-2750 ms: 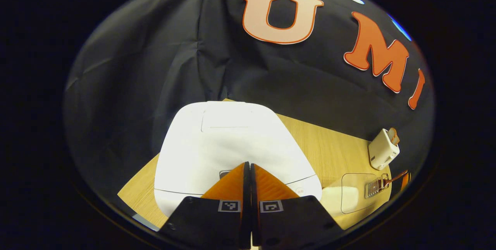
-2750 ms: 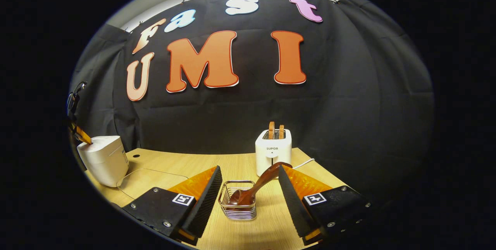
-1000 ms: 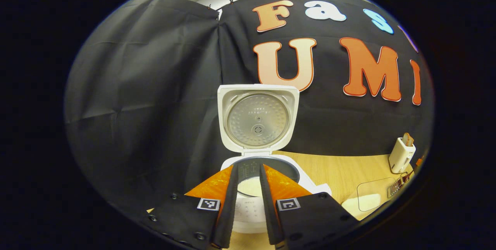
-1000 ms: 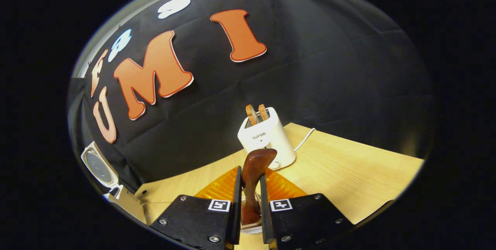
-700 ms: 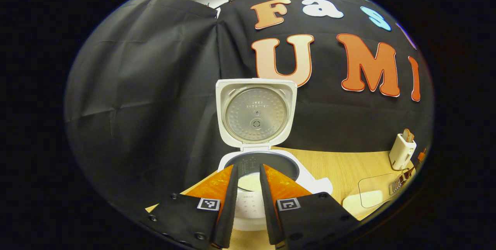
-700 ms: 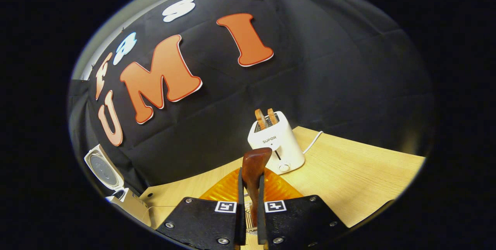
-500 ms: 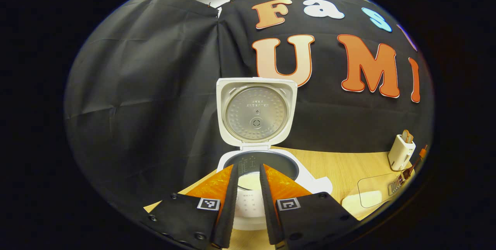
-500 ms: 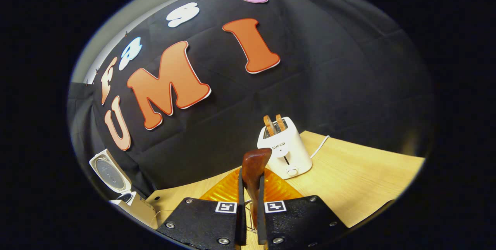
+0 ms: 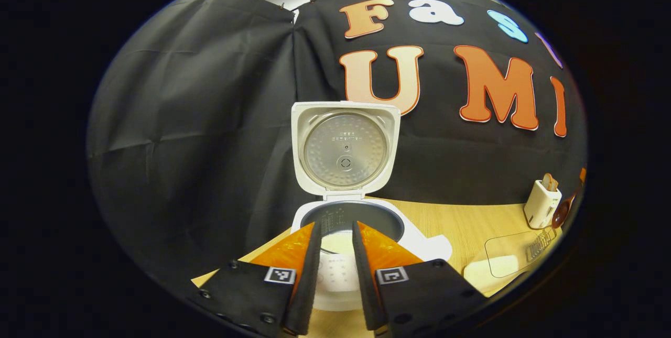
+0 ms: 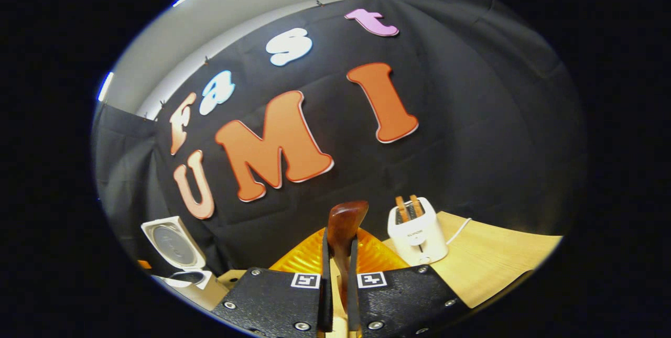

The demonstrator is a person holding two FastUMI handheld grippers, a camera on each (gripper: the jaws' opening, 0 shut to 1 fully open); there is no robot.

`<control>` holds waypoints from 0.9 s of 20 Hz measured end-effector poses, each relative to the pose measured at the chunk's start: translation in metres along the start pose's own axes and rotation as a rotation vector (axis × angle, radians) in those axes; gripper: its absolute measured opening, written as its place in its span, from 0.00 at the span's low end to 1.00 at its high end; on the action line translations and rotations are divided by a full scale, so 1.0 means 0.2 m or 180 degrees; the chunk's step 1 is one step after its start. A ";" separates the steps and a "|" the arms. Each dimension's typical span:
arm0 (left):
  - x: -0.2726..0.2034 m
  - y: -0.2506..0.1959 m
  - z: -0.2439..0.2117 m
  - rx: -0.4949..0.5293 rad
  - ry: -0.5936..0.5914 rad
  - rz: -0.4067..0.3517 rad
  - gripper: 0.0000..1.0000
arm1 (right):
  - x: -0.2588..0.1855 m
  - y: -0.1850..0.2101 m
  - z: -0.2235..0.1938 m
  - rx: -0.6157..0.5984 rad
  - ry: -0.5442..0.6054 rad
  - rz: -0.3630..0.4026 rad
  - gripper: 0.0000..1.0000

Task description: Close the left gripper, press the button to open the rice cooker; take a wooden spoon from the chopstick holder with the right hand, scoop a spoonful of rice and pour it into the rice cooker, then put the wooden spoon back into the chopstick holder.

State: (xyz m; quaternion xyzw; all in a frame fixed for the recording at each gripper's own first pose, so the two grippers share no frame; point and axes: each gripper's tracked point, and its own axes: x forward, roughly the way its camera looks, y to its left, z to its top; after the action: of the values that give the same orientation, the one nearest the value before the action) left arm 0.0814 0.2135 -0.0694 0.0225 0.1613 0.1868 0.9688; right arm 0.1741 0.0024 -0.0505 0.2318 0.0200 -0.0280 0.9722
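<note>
At the bottom centre of the right gripper view, the right gripper (image 10: 336, 275) is clamping the wooden spoon (image 10: 343, 233) by its handle, both fingers pressing on it, with the handle's rounded end sticking up above the fingertips. Far off at the right edge of the left gripper view, the spoon's bowl is hanging above the wire chopstick holder (image 9: 540, 246), so the spoon looks lifted clear of it. Beside the holder, in the lower right of that view, a clear container (image 9: 503, 262) is holding the white rice (image 9: 485, 270) to be scooped.

At the bottom centre of the left gripper view, the left gripper (image 9: 335, 270) is pointing at the rice cooker (image 9: 427, 241) with its fingers narrowly apart and gripping nothing. The cooker's lid (image 9: 345, 149) is standing upright, leaving the pot open.

The step in hand seems to be carrying the spoon to the rice. To do it well, the grip should be kept firm so the handle is not twisting between the fingers. The bowl should be lowered at a shallow tilt into the rice, then levelled before lifting so nothing spills on the table (image 10: 498, 264). The toaster (image 10: 418, 234) is standing near the path and is best given room.
</note>
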 end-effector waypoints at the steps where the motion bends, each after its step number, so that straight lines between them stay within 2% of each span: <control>1: 0.00 0.00 0.00 0.0031 -0.0012 0.0007 0.46 | 0.00 0.05 -0.01 -0.0009 0.0007 0.0087 0.11; 2: 0.00 0.01 -0.01 0.0063 -0.0015 0.0015 0.54 | -0.01 0.10 -0.03 -0.0037 0.0038 0.0151 0.11; 4: 0.01 0.01 -0.03 0.0117 -0.0016 0.0015 0.62 | 0.00 0.20 -0.08 -0.0108 0.0094 0.0289 0.11; 7: 0.01 0.02 -0.05 0.0144 -0.0020 -0.0013 0.62 | 0.00 0.33 -0.19 -0.0258 0.0203 0.0487 0.11; 11: 0.02 0.05 -0.08 0.0139 -0.0014 0.0000 0.63 | 0.00 0.42 -0.43 -0.0631 0.0425 0.0606 0.12; 15: 0.03 0.07 -0.12 0.0150 0.0034 0.0013 0.64 | 0.02 0.44 -0.58 -0.1030 0.0585 0.0593 0.11; 17: 0.04 0.09 -0.13 0.0156 0.0033 0.0059 0.69 | 0.01 0.41 -0.67 -0.1262 0.0731 0.0549 0.12; 18: 0.04 0.09 -0.14 0.0148 0.0031 0.0050 0.67 | 0.00 0.42 -0.70 -0.1384 0.0753 0.0549 0.11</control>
State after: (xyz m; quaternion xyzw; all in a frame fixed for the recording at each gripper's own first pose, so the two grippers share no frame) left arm 0.0726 0.2318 -0.0959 0.0453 0.1702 0.1907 0.9657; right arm 0.1768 0.1403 -0.1370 0.0199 0.1193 0.0873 0.9888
